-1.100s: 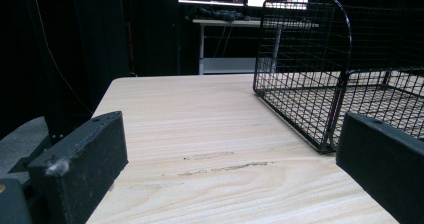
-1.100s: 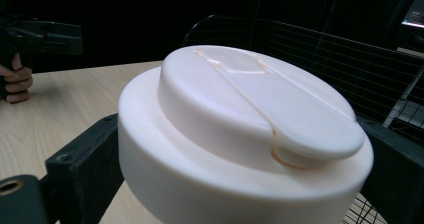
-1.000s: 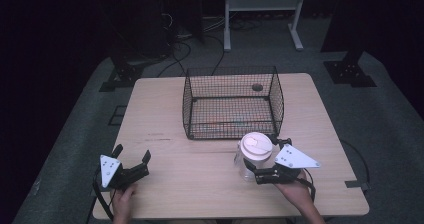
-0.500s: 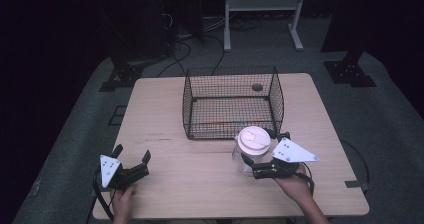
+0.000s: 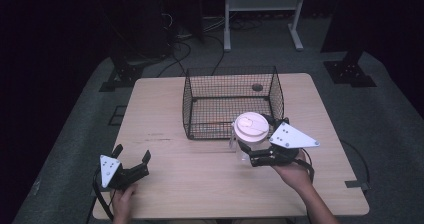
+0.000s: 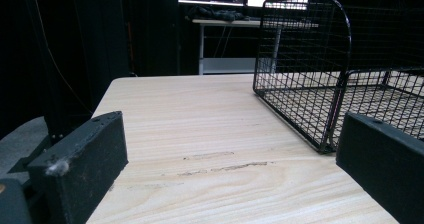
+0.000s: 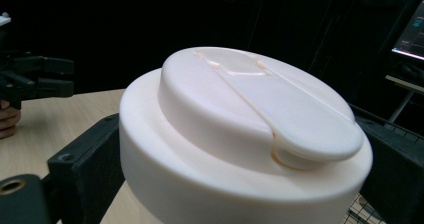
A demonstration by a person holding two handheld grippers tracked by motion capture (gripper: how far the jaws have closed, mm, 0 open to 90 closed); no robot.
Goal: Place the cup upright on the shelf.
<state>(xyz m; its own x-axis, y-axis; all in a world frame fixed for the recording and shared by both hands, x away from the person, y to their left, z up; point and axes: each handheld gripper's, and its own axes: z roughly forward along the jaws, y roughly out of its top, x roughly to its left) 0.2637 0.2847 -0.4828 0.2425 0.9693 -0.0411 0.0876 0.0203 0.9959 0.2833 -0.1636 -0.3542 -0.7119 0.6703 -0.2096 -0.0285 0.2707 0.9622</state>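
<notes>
Right hand-held gripper [image 5: 256, 146] clamped on a clear jar with white lid [image 5: 251, 126], just off the wire basket [image 5: 230, 101] at its 5 o'clock corner. Left hand-held gripper [image 5: 134, 160] spread wide, holding nothing, down at 7 o'clock on the counter [image 5: 165, 119].

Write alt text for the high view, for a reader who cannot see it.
The right tongs grip a clear jar with a white lid just in front of a black wire basket on a pale wooden table. The left tongs rest open near the table's front left corner, holding nothing.
</notes>
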